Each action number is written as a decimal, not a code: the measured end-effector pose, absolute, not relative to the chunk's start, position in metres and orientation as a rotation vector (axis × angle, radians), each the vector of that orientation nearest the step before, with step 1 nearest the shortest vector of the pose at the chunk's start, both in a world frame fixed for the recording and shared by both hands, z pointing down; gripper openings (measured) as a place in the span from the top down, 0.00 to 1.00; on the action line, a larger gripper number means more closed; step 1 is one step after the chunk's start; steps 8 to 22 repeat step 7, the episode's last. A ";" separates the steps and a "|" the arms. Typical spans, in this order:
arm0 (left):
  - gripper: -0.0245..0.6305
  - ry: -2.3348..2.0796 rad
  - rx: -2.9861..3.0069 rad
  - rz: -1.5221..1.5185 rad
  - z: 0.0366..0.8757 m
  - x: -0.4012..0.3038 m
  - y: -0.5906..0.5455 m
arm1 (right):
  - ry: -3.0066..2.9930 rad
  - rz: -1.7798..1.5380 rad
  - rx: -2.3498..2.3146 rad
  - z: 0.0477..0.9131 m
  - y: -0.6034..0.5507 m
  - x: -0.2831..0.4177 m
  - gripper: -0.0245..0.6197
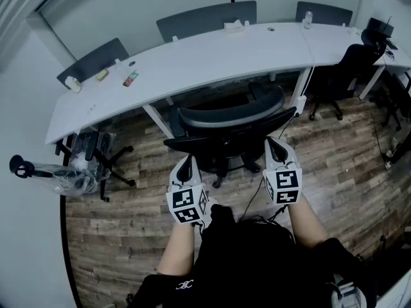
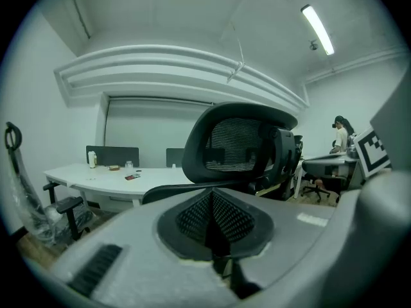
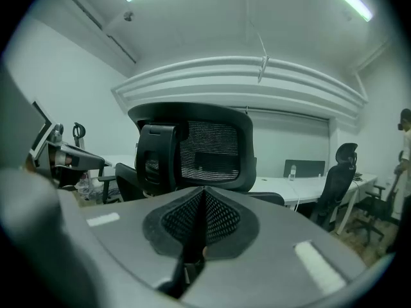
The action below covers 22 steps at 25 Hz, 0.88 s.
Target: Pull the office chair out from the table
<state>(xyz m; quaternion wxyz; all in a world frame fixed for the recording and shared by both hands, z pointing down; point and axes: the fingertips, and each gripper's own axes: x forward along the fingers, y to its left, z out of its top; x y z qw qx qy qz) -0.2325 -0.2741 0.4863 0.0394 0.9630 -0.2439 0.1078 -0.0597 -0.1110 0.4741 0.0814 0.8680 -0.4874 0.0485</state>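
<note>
Wood-plank flooring [image 1: 122, 236] fills the room, and a long, curved white tabletop [image 1: 212, 53] sweeps across it with a few small items on its far left end. Pushed up to its near edge stands the office chair [image 1: 231, 117]. It is all black, with a broad curved backrest of fine mesh set in a solid frame, dark armrests at each side, and a star base on casters below. Its back faces the person and its seat points toward the tabletop. The left gripper [image 1: 187, 161] sits at the chair's left side and the right gripper [image 1: 275, 143] at its right, both pointing toward the backrest. Whether either touches the chair cannot be told. Each gripper's fingers are clenched together with nothing between them.
</note>
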 end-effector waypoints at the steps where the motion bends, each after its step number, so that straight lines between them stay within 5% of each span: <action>1: 0.95 -0.749 2.958 0.337 0.487 -0.233 -0.274 | -1.459 0.146 2.591 0.474 -0.111 -0.060 0.95; 22: 0.95 -0.741 2.967 0.348 0.487 -0.234 -0.271 | -1.473 0.152 2.583 0.475 -0.112 -0.064 0.95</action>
